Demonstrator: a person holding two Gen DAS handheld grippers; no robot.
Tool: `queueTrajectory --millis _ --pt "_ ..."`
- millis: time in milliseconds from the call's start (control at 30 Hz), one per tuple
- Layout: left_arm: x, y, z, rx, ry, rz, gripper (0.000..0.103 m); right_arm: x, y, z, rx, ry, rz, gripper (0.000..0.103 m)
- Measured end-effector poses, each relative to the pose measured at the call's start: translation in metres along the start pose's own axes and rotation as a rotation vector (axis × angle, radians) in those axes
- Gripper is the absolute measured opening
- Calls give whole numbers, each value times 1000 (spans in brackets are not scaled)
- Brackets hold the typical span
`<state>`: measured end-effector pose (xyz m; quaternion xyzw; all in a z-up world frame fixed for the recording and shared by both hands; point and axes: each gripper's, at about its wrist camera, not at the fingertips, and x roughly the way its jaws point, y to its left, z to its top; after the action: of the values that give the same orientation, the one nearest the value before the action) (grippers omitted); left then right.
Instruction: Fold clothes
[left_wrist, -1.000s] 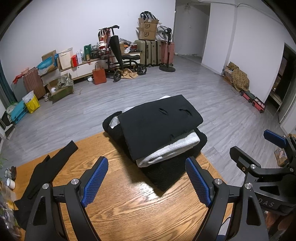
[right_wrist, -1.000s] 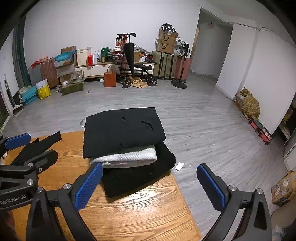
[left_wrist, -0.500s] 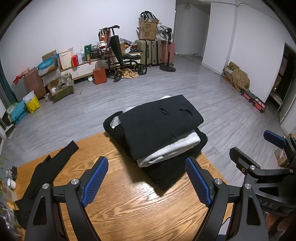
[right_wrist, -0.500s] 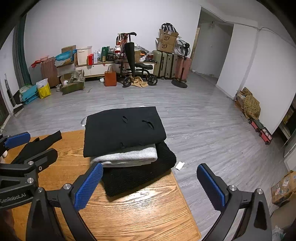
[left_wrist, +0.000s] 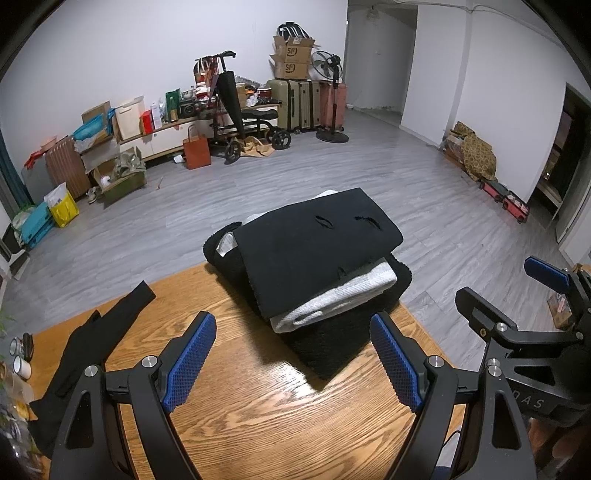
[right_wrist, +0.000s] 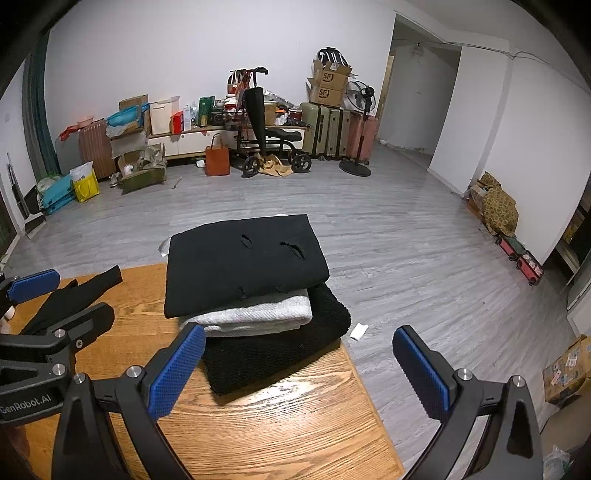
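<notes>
Both grippers hang spread and empty, left gripper (left_wrist: 293, 354) beside right gripper (right_wrist: 299, 363). The stack (right_wrist: 247, 280) sits just ahead at the table (right_wrist: 258, 435) corner, overhanging; bare wood lies beneath.

Dim, sharp fisheye views; glare on the table (left_wrist: 280, 424), dark corners.

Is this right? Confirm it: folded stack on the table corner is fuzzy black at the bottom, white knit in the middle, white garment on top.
Not quite. The top garment is black, with small slits; the right wrist view shows it. The white knit sits under it and the fuzzy black piece at the bottom, as stated.
</notes>
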<state>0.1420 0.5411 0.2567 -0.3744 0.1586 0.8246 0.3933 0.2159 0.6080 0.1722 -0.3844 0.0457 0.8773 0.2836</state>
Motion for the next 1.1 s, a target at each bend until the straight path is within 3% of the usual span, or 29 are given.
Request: queueTrajectory --millis 1100 --pt "7 0 1 -2 -7 10 85 5 2 2 -7 -10 -23 103"
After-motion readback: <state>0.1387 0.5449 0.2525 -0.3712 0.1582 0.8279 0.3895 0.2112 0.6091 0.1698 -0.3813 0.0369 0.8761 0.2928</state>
